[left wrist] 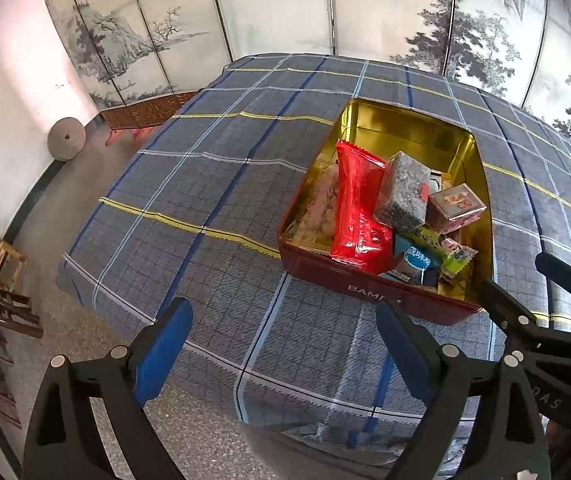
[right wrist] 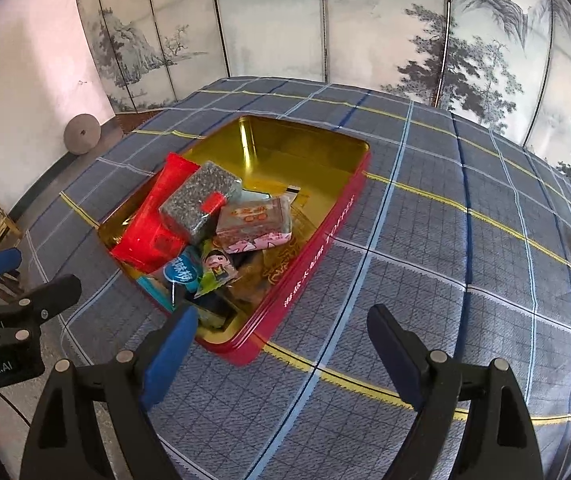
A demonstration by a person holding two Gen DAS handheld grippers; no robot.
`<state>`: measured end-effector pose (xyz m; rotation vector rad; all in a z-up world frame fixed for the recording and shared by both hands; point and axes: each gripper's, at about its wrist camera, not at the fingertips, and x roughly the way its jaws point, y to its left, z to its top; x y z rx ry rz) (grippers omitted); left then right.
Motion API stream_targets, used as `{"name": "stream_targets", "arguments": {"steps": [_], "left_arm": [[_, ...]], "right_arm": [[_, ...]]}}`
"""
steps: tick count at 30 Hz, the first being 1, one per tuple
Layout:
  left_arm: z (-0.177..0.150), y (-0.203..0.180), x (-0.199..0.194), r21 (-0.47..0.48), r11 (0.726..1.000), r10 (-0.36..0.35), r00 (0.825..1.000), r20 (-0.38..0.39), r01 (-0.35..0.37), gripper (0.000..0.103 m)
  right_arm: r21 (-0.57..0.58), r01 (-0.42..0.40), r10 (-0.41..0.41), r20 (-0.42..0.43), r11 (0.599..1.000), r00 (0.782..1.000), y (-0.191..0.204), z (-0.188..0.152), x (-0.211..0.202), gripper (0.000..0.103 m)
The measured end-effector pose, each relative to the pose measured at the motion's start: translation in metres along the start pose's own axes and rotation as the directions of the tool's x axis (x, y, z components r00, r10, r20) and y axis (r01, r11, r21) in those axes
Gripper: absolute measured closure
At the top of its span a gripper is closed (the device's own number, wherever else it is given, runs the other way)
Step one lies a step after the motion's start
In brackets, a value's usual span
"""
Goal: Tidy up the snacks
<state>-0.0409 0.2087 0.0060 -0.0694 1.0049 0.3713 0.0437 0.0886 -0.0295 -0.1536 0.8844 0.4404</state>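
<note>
Both claws hang released and empty over the cloth: left gripper (left wrist: 285, 356), right gripper (right wrist: 285, 356). The snacks (right wrist: 205, 224) sit heaped in the red tin (right wrist: 313, 248); sorting seems nearly done, perhaps only tidying remains.

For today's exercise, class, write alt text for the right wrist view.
An open red tin with a gold inside sits on a plaid tablecloth, its near end heaped with snack packets. The right tongs hang open and empty before it.

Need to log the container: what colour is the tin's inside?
Shiny gold inside the tin, red outside; clearest in the right wrist view.
</note>
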Motion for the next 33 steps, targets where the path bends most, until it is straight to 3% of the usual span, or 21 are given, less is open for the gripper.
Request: {"name": "stream_targets", "arguments": {"steps": [33], "left_arm": [[0.0019, -0.0078, 0.0051, 0.016, 1.000, -0.016, 1.000, -0.017, 0.017, 0.011]], "right_arm": [[-0.009, -0.008, 0.007, -0.024, 1.000, 1.000, 0.0024, 0.0000, 0.0053, 0.014]]}}
